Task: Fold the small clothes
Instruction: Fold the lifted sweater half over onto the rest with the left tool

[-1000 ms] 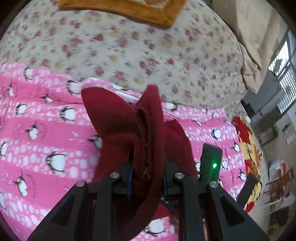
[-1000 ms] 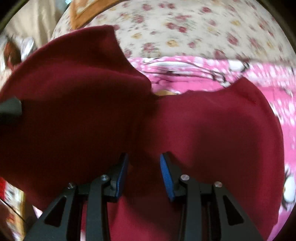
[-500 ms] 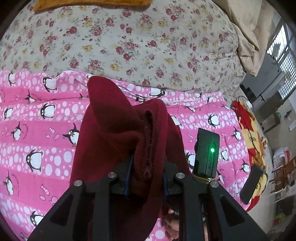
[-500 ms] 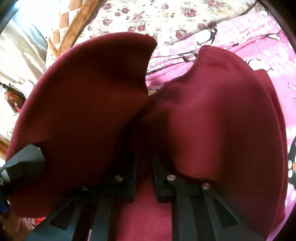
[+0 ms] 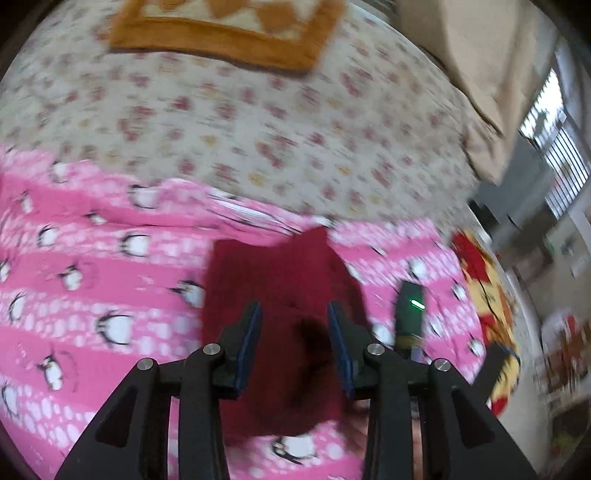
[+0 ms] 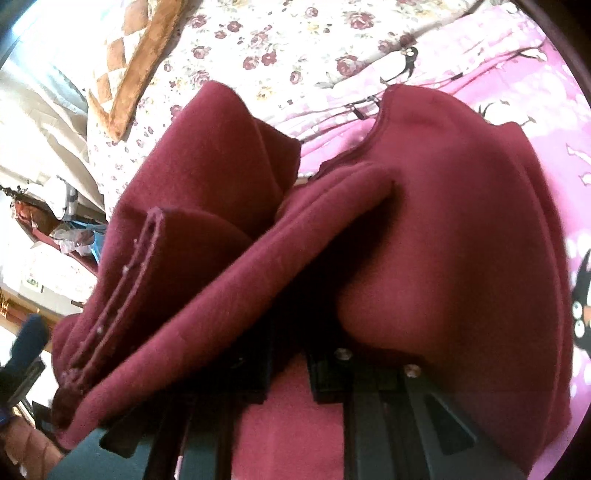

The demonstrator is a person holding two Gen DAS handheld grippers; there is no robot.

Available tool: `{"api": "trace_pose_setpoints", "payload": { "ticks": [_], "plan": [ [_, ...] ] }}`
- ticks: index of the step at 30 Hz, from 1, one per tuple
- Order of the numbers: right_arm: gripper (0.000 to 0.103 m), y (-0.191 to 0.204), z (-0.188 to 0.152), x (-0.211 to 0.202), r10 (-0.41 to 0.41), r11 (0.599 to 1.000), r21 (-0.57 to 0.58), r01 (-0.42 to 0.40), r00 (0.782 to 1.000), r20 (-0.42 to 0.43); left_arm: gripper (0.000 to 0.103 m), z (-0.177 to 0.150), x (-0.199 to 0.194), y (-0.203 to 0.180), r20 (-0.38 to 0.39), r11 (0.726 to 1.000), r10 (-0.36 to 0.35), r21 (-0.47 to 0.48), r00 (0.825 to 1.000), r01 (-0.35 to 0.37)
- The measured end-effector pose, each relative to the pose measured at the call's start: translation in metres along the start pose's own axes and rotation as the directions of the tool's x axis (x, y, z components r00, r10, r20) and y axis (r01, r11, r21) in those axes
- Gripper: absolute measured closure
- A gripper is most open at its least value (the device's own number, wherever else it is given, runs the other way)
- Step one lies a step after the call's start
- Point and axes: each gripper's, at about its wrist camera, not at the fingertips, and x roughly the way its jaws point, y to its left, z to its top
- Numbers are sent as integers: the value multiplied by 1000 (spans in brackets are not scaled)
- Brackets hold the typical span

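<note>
A small dark red garment hangs in folds above the pink penguin blanket. My left gripper is open, its blue-padded jaws apart, with the red cloth seen between them and beyond; the view is blurred by motion. In the right wrist view the same garment fills the frame, bunched in thick folds with a hem seam at the left. My right gripper is shut on the garment, and its fingertips are buried under the cloth. The right gripper's body shows in the left wrist view with a green light.
A cream floral sheet covers the bed beyond the pink blanket. An orange-bordered mat lies at the far end. A red and yellow cloth lies at the bed's right edge. Room clutter and a window sit to the right.
My left gripper has let go of the red garment, opened and drawn back. The right gripper still grips it, and the cloth has slumped into thicker folds.
</note>
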Motion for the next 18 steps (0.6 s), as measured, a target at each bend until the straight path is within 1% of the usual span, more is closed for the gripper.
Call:
{"api": "trace_pose_setpoints", "payload": {
  "ticks": [2, 3, 5, 6, 7, 10, 13, 16, 18],
  "plan": [
    [81, 0, -1, -4, 2, 1000, 9, -2, 1000, 3, 87, -1, 5, 18, -9, 998, 11, -58, 1000, -12],
    [80, -1, -2, -5, 2, 1000, 13, -2, 1000, 3, 87, -3, 12, 25, -37, 997, 10, -70, 999, -12],
    [78, -2, -4, -9, 4, 1000, 23, -4, 1000, 4, 88, -12, 27, 31, -90, 998, 20, -63, 996, -26],
    [76, -2, -3, -9, 7, 1000, 29, -7, 1000, 5, 87, -16, 34, 33, -104, 997, 30, -63, 994, -37],
    [74, -4, -4, -12, 10, 999, 33, -10, 1000, 5, 87, -21, 39, 38, -112, 996, 23, -80, 993, -32],
    [74, -8, -5, -17, 13, 999, 39, -13, 1000, 6, 87, -30, 42, 48, -105, 988, -58, -146, 993, 43],
    [73, -11, -4, -18, 25, 998, 53, -25, 1000, 0, 87, -39, 49, 51, -127, 980, -128, -170, 984, 106],
    [73, -15, -5, -24, 32, 996, 81, -32, 999, 1, 87, -44, 54, 44, -149, 984, -134, -140, 980, 113],
    [71, -20, -4, -31, 42, 992, 120, -45, 999, 26, 87, -49, 59, 42, -161, 984, -138, -131, 977, 117]
  ]
}}
